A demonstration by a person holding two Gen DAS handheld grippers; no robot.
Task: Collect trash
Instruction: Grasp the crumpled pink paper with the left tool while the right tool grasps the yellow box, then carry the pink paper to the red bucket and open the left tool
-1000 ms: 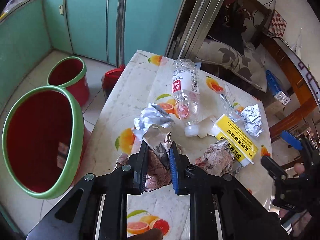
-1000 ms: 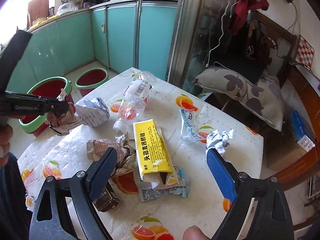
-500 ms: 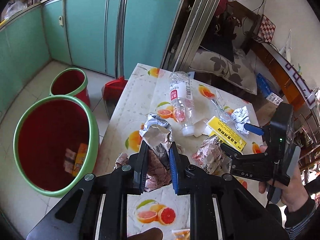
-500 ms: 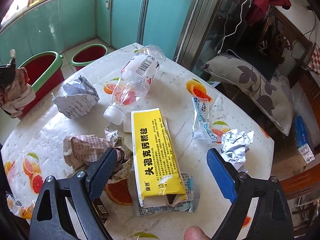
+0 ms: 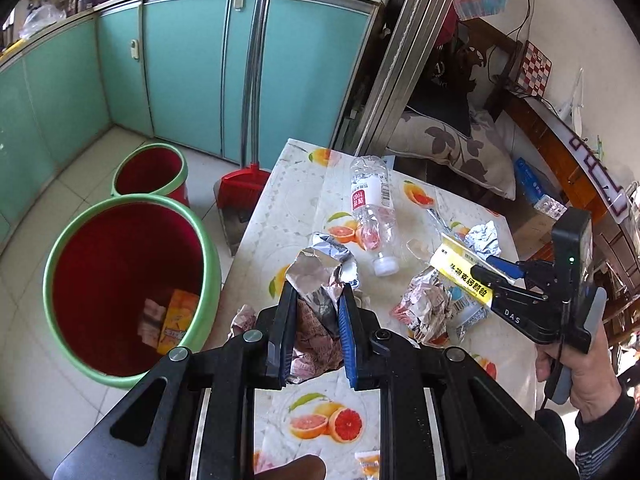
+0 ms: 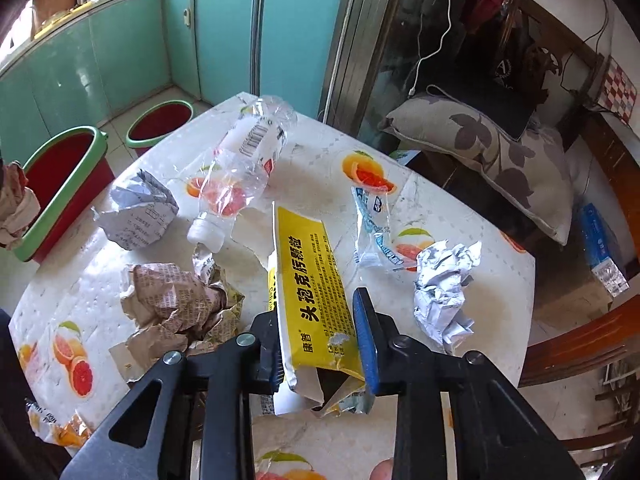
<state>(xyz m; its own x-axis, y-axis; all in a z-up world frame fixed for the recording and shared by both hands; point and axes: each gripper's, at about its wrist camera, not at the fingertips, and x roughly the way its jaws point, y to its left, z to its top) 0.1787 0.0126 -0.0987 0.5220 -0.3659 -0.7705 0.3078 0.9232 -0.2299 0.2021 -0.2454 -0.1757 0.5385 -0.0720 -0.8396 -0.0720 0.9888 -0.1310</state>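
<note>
My left gripper [image 5: 316,312] is shut on a crumpled paper wad [image 5: 316,320] and holds it over the table's left edge, beside the big red bin with a green rim [image 5: 120,280]. My right gripper [image 6: 320,328] is shut on the yellow medicine box [image 6: 316,280] lying on the table; it also shows in the left wrist view [image 5: 492,276]. On the table lie a clear plastic bottle [image 6: 240,172], a brown crumpled paper [image 6: 176,304], a grey paper wad [image 6: 136,216], a foil ball [image 6: 444,292] and a clear wrapper [image 6: 372,224].
A smaller red bin [image 5: 150,172] stands behind the big one, which holds some trash [image 5: 168,320]. A red dustpan with a long handle [image 5: 240,188] leans by the table. Teal cabinets [image 5: 180,80] lie beyond. A cushion [image 6: 488,152] sits past the table's far edge.
My right gripper moved down and forward and closed on the yellow box. My left gripper lifted and pulled back with the paper wad still in it.
</note>
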